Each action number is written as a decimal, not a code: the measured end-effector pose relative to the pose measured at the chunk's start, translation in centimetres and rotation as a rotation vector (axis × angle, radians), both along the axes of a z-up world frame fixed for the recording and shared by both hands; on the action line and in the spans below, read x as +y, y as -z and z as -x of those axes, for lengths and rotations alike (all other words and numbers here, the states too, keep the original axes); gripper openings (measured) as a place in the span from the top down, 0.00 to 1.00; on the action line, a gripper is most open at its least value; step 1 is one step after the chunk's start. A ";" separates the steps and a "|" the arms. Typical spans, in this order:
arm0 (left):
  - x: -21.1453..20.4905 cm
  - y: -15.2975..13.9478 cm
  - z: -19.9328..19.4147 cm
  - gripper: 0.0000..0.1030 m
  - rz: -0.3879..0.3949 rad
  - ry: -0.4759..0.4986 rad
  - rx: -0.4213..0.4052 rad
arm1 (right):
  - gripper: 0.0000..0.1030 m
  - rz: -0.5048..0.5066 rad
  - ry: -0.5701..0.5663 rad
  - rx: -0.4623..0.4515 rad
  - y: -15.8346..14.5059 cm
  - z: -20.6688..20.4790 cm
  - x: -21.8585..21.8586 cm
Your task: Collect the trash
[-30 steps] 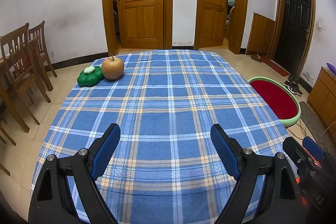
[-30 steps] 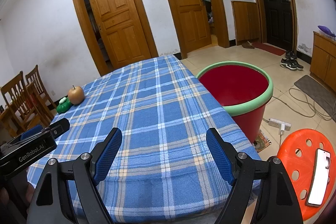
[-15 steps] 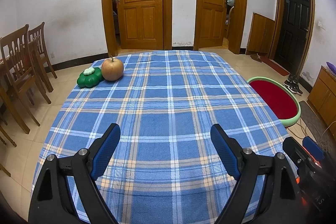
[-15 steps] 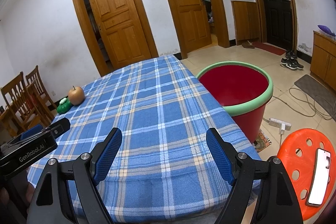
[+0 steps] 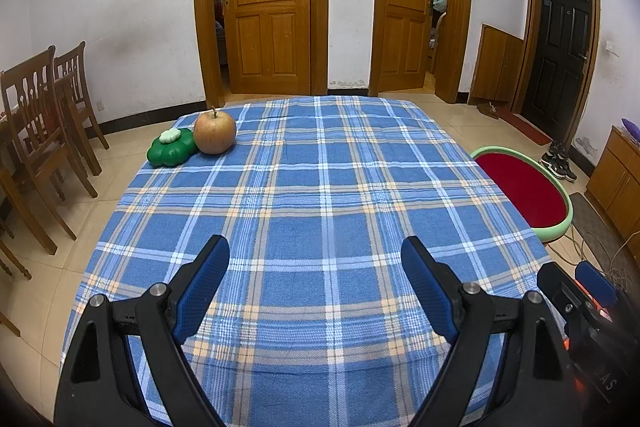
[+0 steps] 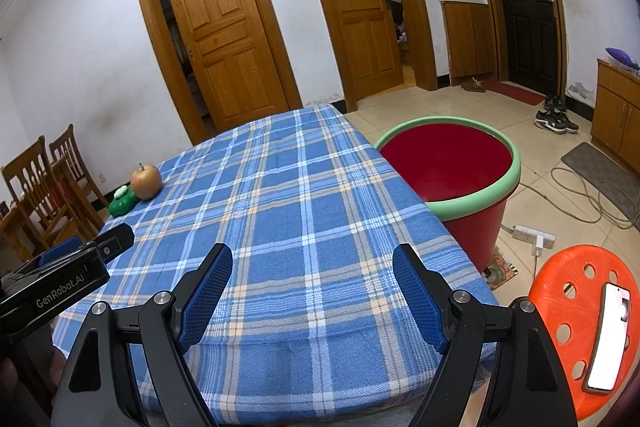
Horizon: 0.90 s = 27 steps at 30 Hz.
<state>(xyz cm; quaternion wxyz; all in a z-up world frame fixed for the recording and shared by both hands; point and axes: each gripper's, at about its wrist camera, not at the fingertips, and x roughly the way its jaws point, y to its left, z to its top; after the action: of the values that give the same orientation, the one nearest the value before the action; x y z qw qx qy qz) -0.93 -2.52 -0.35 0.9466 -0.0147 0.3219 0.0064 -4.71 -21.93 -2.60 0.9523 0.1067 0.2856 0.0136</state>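
An apple (image 5: 215, 132) and a green clover-shaped object (image 5: 171, 147) sit at the far left corner of the blue plaid table (image 5: 320, 211); they also show in the right wrist view, apple (image 6: 146, 181) and green object (image 6: 122, 203). A red bucket with a green rim (image 6: 452, 163) stands on the floor at the table's right side, also in the left wrist view (image 5: 524, 187). My left gripper (image 5: 316, 259) is open and empty over the near edge. My right gripper (image 6: 312, 263) is open and empty over the near right part of the table (image 6: 280, 195).
Wooden chairs (image 5: 44, 115) stand left of the table. An orange stool (image 6: 580, 315) with a phone (image 6: 610, 339) on it is at the near right. A power strip (image 6: 534, 235) and cables lie on the floor by the bucket. Doors line the far wall.
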 end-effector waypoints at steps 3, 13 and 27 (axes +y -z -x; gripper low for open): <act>0.0 0.0 0.0 0.16 -0.001 0.001 0.001 | 0.19 0.000 0.000 0.000 0.0 0.0 0.0; 0.1 -0.1 -0.1 0.16 0.000 -0.001 0.002 | 0.19 0.000 0.000 0.000 0.0 0.0 0.1; 0.1 -0.1 -0.1 0.16 0.000 0.000 0.001 | 0.19 0.000 0.000 0.000 0.0 0.0 0.0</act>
<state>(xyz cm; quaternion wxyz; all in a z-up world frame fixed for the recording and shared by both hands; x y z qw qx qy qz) -0.86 -2.47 -0.28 0.9464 -0.0145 0.3226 0.0066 -4.67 -21.91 -2.60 0.9523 0.1067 0.2856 0.0135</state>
